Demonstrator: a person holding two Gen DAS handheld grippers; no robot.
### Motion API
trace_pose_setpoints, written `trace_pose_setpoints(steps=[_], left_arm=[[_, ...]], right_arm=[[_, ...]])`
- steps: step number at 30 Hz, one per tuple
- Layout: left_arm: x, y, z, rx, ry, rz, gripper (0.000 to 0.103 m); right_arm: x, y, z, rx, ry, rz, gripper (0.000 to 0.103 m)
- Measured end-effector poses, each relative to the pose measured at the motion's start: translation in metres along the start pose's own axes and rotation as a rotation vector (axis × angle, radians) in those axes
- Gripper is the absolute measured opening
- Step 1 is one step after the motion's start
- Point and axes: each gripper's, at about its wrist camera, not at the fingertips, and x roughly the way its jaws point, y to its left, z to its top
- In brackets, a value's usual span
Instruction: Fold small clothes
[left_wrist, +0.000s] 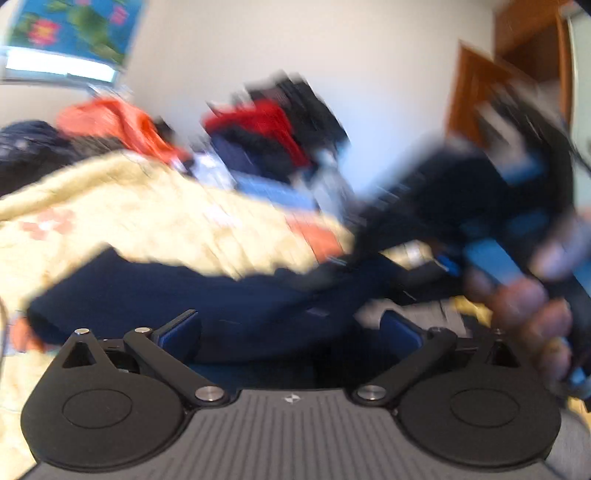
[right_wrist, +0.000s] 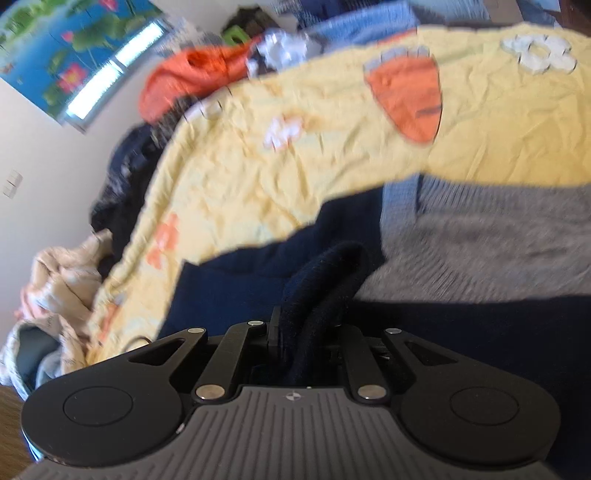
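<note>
Item: navy garment (right_wrist: 258, 273), small, soft knit, light and limp; lies on the yellow quilt (right_wrist: 332, 155) of the bed, beside a grey knit (right_wrist: 498, 240). Best taken at an edge or corner, I judge.
My right fingers (right_wrist: 308, 325): clenched on a bunched fold of it.
My left fingers (left_wrist: 291, 332): spread wide, holding nothing, garment just ahead.

The right gripper (right_wrist: 306, 332) has its jaws drawn close together on a bunched fold of navy garment (right_wrist: 325, 280) — the cloth rises in a dark hump between the fingers. The rest of the navy fabric spreads flat beneath, lying on a yellow blanket (right_wrist: 295, 155) printed with orange and white shapes. Just to the right lies a grey knit (right_wrist: 498, 240), blurred. An orange garment (right_wrist: 192, 74) sits at the blanket's far edge, beside other clothes.
</note>
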Motion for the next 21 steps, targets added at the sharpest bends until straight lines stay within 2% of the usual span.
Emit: trace_pose_setpoints(steps=[4,6,12,16,21], left_arm=[[0.005,0.009,0.001,-0.064,0.027,0.037,0.103],[0.006,0.011,0.002,-0.080,0.024,0.039,0.103],[0.005,0.012,0.001,-0.060,0.018,0.035,0.103],[0.006,0.011,0.002,-0.057,0.028,0.034,0.103],[0.007,0.009,0.001,-0.056,0.033,0.038,0.103]], right_arm=[[-0.033,-0.030,0.006,0.017,-0.059,-0.009,0.016],[-0.051,-0.049,0.005,0.022,-0.080,-0.040,0.016],[-0.102,-0.107,-0.005,0.071,-0.125,-0.136,0.016],[-0.127,-0.137,-0.016,0.125,-0.169,-0.164,0.016],[-0.143,-0.166,-0.029,0.176,-0.182,-0.192,0.016]])
